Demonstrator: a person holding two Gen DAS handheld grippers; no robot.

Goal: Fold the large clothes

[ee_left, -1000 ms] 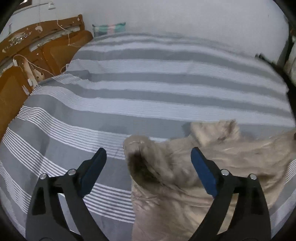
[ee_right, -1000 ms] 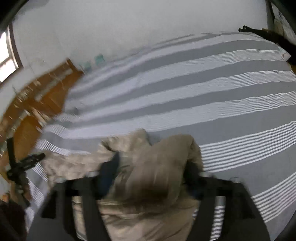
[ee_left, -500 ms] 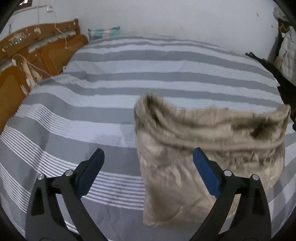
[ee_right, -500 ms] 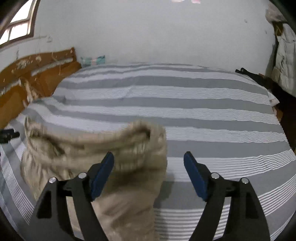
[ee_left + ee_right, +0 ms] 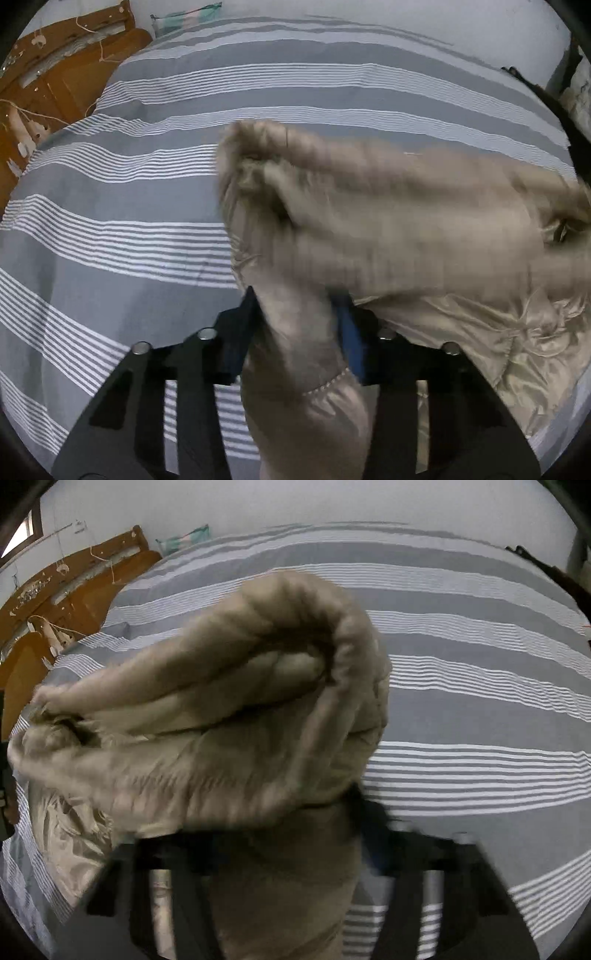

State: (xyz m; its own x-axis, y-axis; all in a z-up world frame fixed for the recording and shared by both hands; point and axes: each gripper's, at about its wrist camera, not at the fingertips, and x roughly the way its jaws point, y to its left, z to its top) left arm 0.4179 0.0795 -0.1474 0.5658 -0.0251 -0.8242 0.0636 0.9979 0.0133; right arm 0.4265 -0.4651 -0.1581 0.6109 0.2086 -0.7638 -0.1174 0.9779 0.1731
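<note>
- You have one beige padded coat [image 5: 424, 236] at 3 o'clock.
- One striped bed [image 5: 110, 229] lies beneath.
- One wooden headboard [image 5: 62, 59] at 10 o'clock.
- Two hand-held grippers, left hand-held gripper [image 5: 299, 328] and right hand-held gripper [image 5: 295, 834].

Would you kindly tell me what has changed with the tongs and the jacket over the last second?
Both tongs stood wide open half a second ago; now the left tongs and right tongs are closing with folds of the beige padded jacket between them, and both have come closer to the jacket. The striped bedcover and wooden headboard are unchanged.
</note>
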